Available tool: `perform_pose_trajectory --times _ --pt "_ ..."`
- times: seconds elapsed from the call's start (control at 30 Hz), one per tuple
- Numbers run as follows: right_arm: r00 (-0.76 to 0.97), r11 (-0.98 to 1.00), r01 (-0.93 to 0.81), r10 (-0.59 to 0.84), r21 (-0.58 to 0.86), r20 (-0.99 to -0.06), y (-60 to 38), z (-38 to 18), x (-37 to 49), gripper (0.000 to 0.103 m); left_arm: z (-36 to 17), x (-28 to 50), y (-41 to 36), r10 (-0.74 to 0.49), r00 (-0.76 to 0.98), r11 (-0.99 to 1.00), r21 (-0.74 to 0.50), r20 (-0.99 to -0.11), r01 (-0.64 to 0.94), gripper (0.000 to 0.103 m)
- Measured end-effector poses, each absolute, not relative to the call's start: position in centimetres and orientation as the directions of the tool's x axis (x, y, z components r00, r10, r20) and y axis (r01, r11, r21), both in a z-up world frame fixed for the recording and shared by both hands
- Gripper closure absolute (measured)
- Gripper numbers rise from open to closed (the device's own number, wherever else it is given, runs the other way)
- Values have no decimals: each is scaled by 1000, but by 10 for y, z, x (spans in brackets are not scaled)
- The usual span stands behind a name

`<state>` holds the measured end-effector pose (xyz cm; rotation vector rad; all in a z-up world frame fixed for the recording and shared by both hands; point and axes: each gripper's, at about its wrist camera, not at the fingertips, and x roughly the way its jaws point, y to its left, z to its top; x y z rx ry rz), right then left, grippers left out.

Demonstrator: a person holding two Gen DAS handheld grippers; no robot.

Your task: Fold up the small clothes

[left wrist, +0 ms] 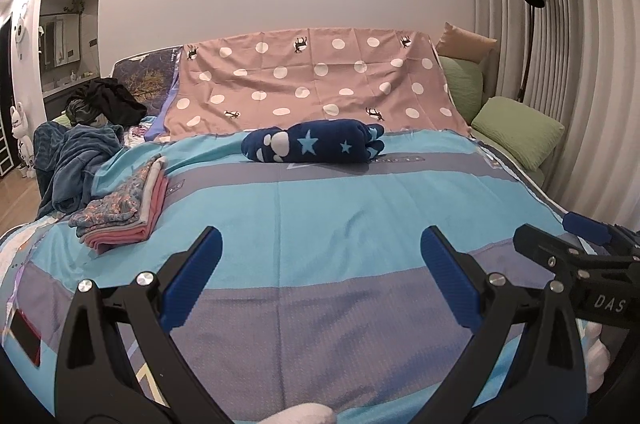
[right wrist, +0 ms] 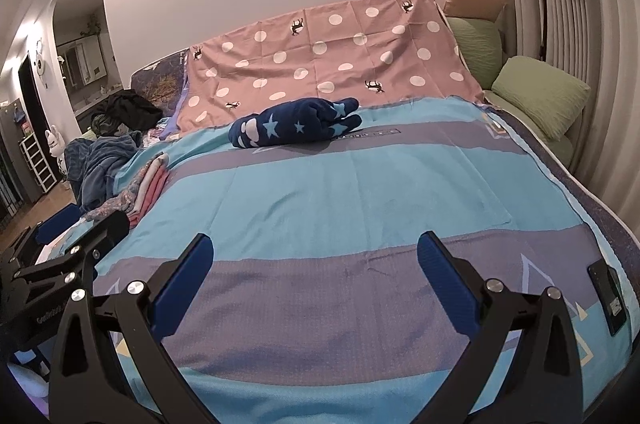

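Both grippers hang open & empty over the striped bedspread [left wrist: 320, 192].

Left gripper [left wrist: 320, 256] and right gripper [right wrist: 314, 264]: jaws spread wide, nothing btwn them. "DAS…" on the right gripper's body is cut off at frame edge in left view. Folded clothes stack [left wrist: 124, 208] sits at left, partly hidden by the left gripper in right view. Farther back, a rolled navy star-print garment [left wrist: 314, 142] lies mid-bed; text strip beside it unreadable.

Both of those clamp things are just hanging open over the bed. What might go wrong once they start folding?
1. The navy star-print garment lies bunched far up the bed; a grab may catch only one layer, so it unrolls unevenly.
2. The folded stack sits near the left edge beside the left tool; a careless sweep might topple it.
3. A dark phone-like device lies near the right tool and might get dragged.
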<state>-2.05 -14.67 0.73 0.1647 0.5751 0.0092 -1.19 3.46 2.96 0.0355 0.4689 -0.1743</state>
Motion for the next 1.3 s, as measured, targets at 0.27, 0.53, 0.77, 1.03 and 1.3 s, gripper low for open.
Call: perform_pose_trajectory --times 0.27,0.53,0.77,1.03,1.3 --pt "835 986 42 52 159 -548 -146 4 -18 1 27 -10 31 -129 881 986 40 -455 165 2" --pt "832 987 41 51 153 -552 -143 4 -15 1 23 -4 38 -122 872 988 22 -474 151 2" --pt "830 988 52 38 145 -557 -140 3 -12 1 17 0 39 -128 859 987 25 -495 161 2" --pt "832 990 58 22 127 -554 -136 2 -13 1 12 2 39 -131 852 986 23 -507 165 2" --pt "827 990 57 25 128 -562 -138 -1 -13 1 5 6 43 -124 844 987 24 -523 159 2"
